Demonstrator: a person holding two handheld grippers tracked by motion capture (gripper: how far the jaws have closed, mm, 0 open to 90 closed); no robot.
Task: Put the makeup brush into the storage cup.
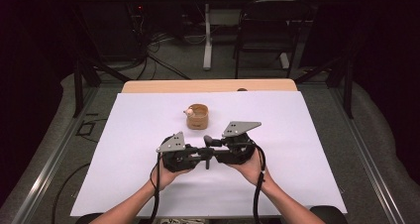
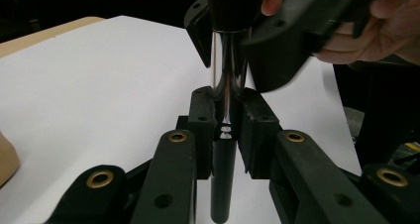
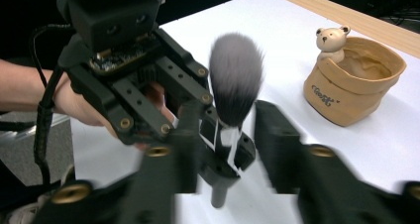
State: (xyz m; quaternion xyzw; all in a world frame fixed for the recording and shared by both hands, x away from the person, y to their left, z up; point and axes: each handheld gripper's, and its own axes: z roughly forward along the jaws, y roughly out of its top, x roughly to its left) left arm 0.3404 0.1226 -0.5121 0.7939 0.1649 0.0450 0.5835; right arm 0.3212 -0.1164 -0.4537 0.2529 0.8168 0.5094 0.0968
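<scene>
A make-up brush (image 3: 235, 78) with a grey-black bristle head, chrome ferrule (image 2: 228, 70) and black handle (image 2: 220, 184) stands upright over the white sheet. My left gripper (image 2: 227, 127) is shut on its stem just below the ferrule, as the right gripper view also shows (image 3: 223, 147). My right gripper (image 3: 225, 135) faces it with jaws open and blurred, one on each side of the brush and not touching it. In the high view both grippers (image 1: 205, 153) (image 1: 213, 143) meet nose to nose at mid-table with the brush (image 1: 208, 143) between them.
A tan pot (image 1: 197, 116) with a small bear figure on its rim (image 3: 332, 38) stands just behind the grippers. The white sheet (image 1: 124, 149) covers most of the wooden table (image 1: 148, 86). A dark chair (image 1: 270, 30) and cables lie beyond the far edge.
</scene>
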